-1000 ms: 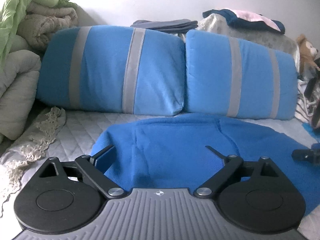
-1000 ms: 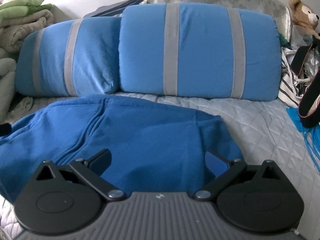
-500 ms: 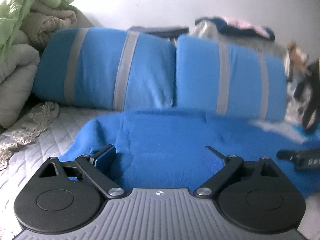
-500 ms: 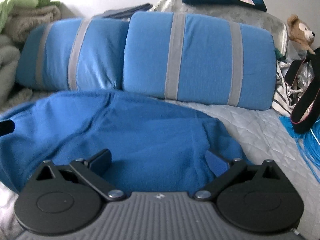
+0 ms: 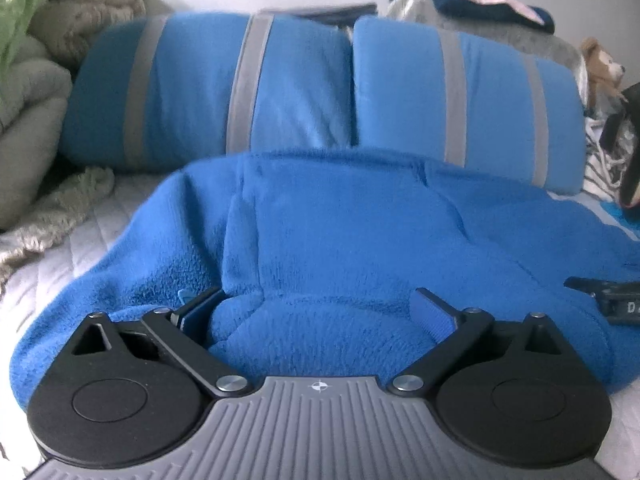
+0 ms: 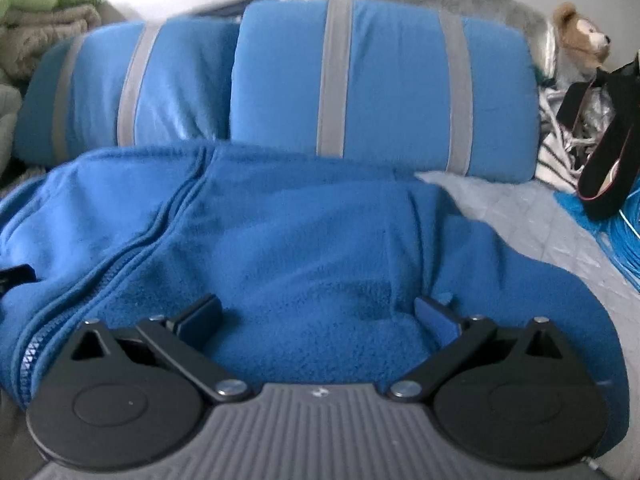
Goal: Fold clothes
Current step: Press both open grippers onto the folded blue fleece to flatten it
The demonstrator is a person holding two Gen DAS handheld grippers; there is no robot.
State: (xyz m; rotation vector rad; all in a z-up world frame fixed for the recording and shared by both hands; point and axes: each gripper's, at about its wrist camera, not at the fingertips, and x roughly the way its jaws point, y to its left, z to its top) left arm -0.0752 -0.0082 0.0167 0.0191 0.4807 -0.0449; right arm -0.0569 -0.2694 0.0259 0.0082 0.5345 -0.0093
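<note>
fleece jacket [image 6: 304,240] near hem hidden behind r tongs [image 6: 318,318].

Your left gripper [image 5: 316,308] jaws opening, blue fleece garment [image 5: 360,232] bunched between them, two striped pillows [image 5: 460,96] beyond

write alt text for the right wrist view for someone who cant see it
The right gripper, jaws wide apart, sits low over a rumpled blue fleece zip jacket on a grey quilted bedspread. Behind lie two blue pillows with grey stripes, and a brown teddy bear at far right.
</note>
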